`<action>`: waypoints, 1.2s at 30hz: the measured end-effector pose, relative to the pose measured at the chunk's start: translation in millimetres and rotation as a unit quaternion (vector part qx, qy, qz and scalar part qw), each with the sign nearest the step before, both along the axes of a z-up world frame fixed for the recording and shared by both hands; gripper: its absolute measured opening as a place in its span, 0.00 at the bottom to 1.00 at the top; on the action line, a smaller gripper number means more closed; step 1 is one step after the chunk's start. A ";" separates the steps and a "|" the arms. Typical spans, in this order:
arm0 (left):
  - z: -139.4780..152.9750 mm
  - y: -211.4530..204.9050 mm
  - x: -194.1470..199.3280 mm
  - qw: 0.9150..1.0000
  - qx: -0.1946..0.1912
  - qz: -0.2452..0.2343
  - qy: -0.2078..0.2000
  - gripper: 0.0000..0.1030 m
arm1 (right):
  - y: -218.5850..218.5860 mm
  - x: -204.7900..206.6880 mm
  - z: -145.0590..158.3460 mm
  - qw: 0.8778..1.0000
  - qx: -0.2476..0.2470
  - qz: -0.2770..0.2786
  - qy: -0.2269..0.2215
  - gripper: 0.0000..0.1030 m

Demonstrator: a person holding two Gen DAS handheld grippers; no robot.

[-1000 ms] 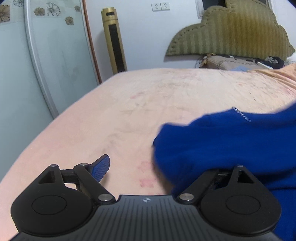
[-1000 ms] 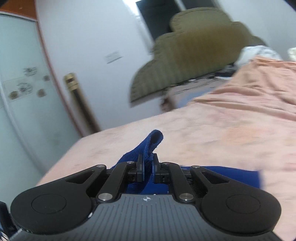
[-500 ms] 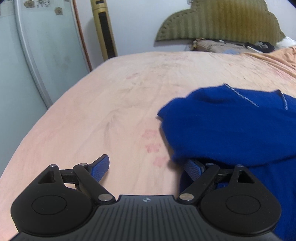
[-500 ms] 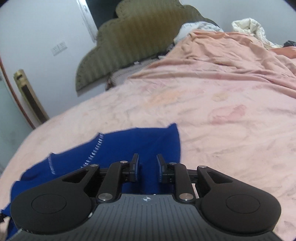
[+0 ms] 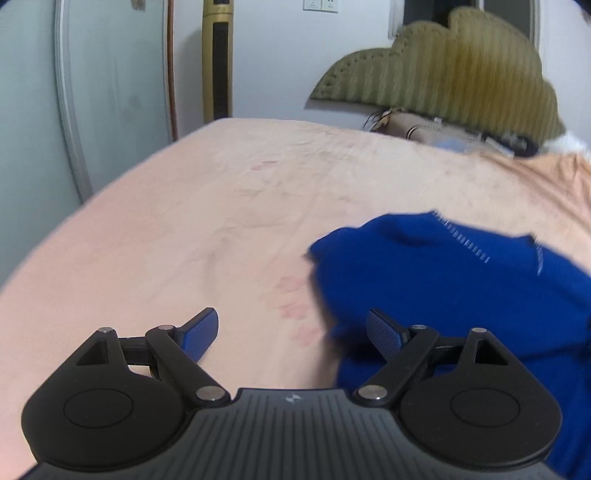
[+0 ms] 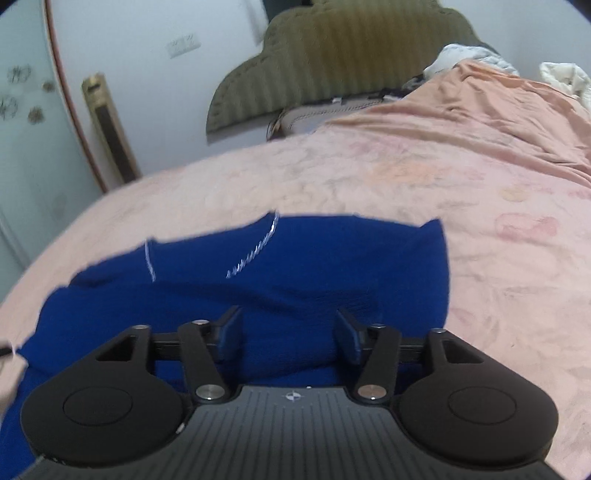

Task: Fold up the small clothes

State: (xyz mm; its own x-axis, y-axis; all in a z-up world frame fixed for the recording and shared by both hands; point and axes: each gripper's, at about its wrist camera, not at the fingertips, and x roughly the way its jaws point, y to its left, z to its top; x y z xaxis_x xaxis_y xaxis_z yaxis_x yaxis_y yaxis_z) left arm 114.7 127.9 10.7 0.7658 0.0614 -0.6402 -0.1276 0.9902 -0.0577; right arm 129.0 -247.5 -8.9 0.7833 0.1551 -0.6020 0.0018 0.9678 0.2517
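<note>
We are holding the left gripper (image 5: 293, 334) wide open and empty; the blue garment (image 5: 443, 288) is lying on the pink bedsheet (image 5: 221, 206) at its three o'clock. Our right gripper (image 6: 288, 334) is hovering over the garment, spread apart, gripping nothing.

Pink bedsheet (image 5: 229, 206), olive headboard (image 5: 443, 70), white wall w/ sockets (image 5: 320, 4), gold heater (image 5: 217, 59)
</note>
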 end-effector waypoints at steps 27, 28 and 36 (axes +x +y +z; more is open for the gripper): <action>-6.3 -60.7 -90.9 0.993 0.009 -0.112 0.047 0.86 | -43.5 -172.6 4.2 0.999 0.027 -0.025 -0.025 0.86; -5.9 -63.9 -93.3 0.992 0.009 -0.113 0.047 0.86 | -36.0 -180.3 5.5 0.999 0.022 -0.026 -0.042 0.90; -9.7 -78.3 -109.5 0.990 0.017 -0.126 0.055 0.86 | 61.7 -209.8 -1.6 0.964 -0.194 -0.027 -0.180 0.96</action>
State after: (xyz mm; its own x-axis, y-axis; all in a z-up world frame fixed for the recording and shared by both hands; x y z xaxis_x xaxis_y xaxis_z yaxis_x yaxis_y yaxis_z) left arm 5.2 49.7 1.1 0.6858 -0.1005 -0.7208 0.1203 0.9924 -0.0239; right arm -80.8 -185.8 -10.4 0.9528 -0.0741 -0.2945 0.0353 0.9902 -0.1349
